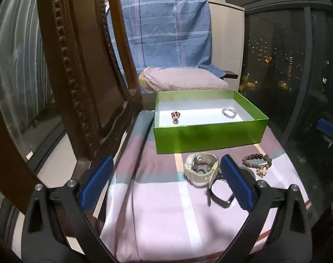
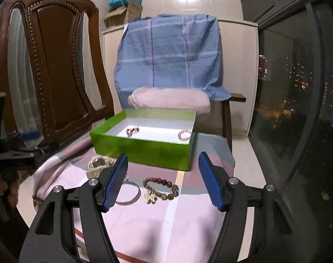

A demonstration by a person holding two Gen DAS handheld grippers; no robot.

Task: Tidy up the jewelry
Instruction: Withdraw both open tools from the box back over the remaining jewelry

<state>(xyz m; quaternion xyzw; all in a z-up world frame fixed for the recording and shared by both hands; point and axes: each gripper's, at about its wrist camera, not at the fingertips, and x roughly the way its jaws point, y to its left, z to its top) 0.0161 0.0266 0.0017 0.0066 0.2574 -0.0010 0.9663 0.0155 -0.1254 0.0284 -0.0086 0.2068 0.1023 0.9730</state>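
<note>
A carved wooden chair [image 2: 54, 65] stands at the left of the cloth-covered table [image 2: 188, 219]. On the cloth lie a cream watch [image 1: 201, 168], a metal bangle [image 2: 131, 194] and a brown bead bracelet [image 2: 163, 189], all in front of the green box [image 2: 144, 151], which holds a dark beaded piece [image 2: 132, 130] and a pale bead bracelet [image 2: 185, 134]. The left gripper [image 1: 166, 182] hangs with jaws wide apart and empty; the right gripper [image 2: 163, 180] is also spread, gripping nothing, above the brown bracelet.
</note>
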